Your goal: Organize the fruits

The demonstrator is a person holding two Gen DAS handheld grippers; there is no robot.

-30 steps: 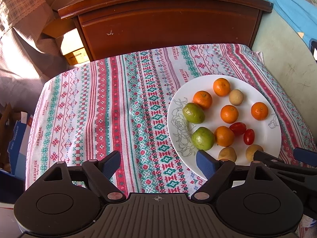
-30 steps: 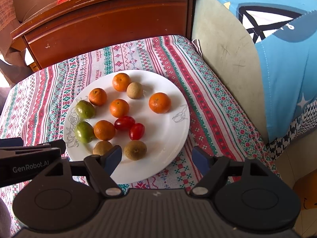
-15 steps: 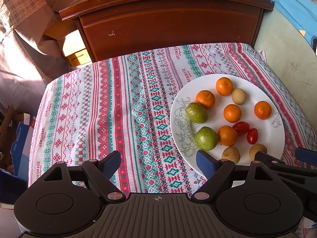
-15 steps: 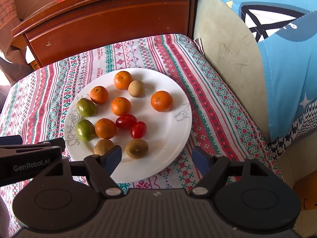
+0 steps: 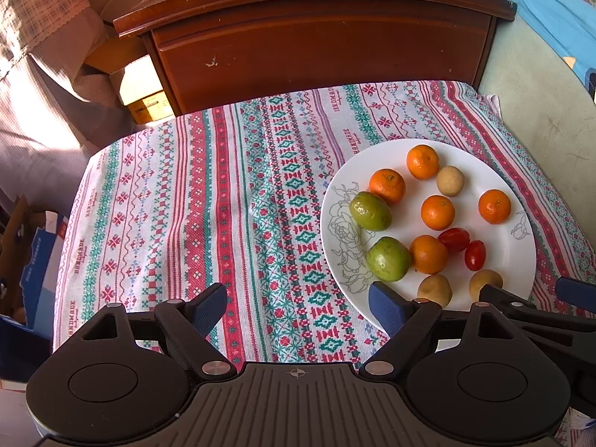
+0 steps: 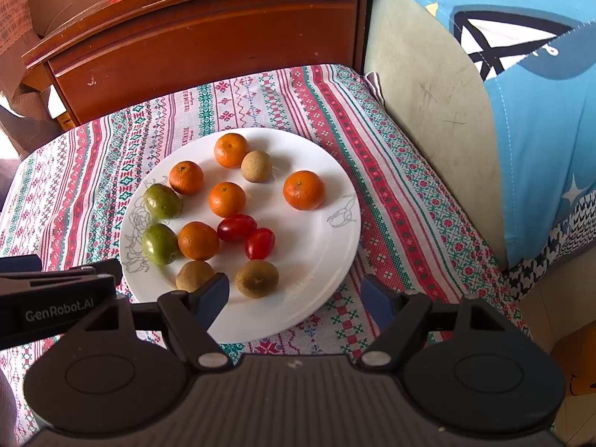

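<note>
A white plate (image 6: 316, 260) on a patterned cloth holds several oranges (image 6: 303, 190), two green fruits (image 6: 161, 244), two red tomatoes (image 6: 259, 243) and three brown fruits (image 6: 257, 278). My right gripper (image 6: 294, 298) is open and empty, above the plate's near edge. My left gripper (image 5: 298, 309) is open and empty, over the cloth just left of the plate (image 5: 514, 260). The green fruits (image 5: 387, 259) lie nearest its right finger.
The striped red, green and white cloth (image 5: 208, 201) covers the surface left of the plate. A dark wooden cabinet (image 5: 316, 44) stands behind. A blue fabric (image 6: 540, 130) and a pale wall lie to the right. Boxes (image 5: 26, 268) sit at the left edge.
Both grippers have drifted slightly; the plate sits a little lower and to the right in the left wrist view. Both stay open and the fruit has not moved.
</note>
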